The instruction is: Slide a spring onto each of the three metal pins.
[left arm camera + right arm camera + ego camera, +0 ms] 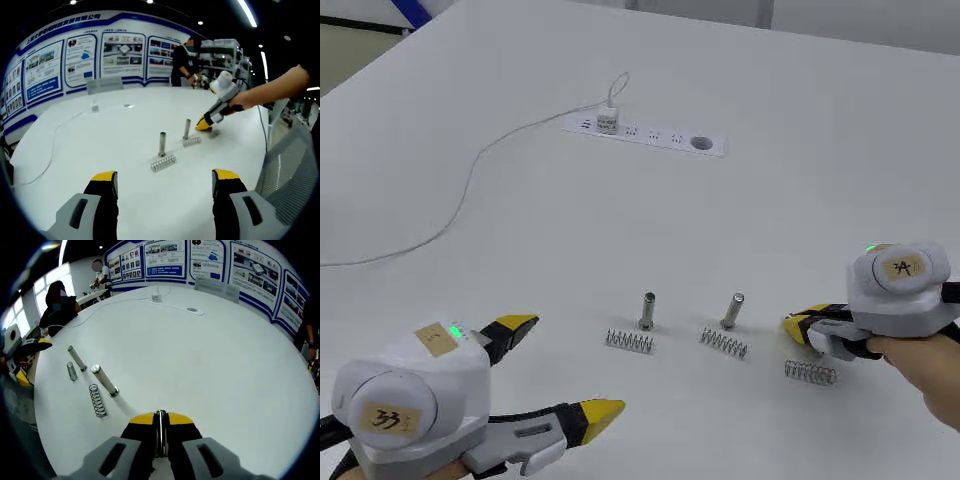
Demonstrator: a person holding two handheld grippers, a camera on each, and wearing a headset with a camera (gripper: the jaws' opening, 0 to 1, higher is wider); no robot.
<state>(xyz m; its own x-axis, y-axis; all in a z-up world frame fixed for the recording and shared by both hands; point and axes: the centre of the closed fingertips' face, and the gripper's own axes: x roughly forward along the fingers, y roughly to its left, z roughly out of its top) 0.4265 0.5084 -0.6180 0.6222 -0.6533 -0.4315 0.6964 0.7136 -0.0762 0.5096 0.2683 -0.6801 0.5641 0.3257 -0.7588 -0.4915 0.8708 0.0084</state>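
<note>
Tabletop: white and broad. The work sits in the lower middle of the head view. A power strip and its cable lie well apart from it, in the upper middle.
Left hand-held gripper: in the lower left of the head view, jaws wide apart and holding nothing, short of the nearest spring.
Right hand-held gripper: at the right edge of the head view, jaws together and clamped on a slim metal rod, which looks like the third pin. The rod runs along the jaws. Whether its base touches the tabletop cannot be told.
Standing pins: the left pin and the middle pin are upright and bare, side by side in the lower middle.
Springs: the left spring and the middle spring each lie flat just in front of their pin. The right spring lies flat just below the right jaws.
Step in hand: probably setting or steadying the third pin so a spring can go on.
How to do it well: keep the clamp low on the pin so its top stays free. Bring your open left jaws onto a spring across its coils and squeeze lightly. Line its bore up over the pin top, lower it straight down, and don't knock the two standing pins.
</note>
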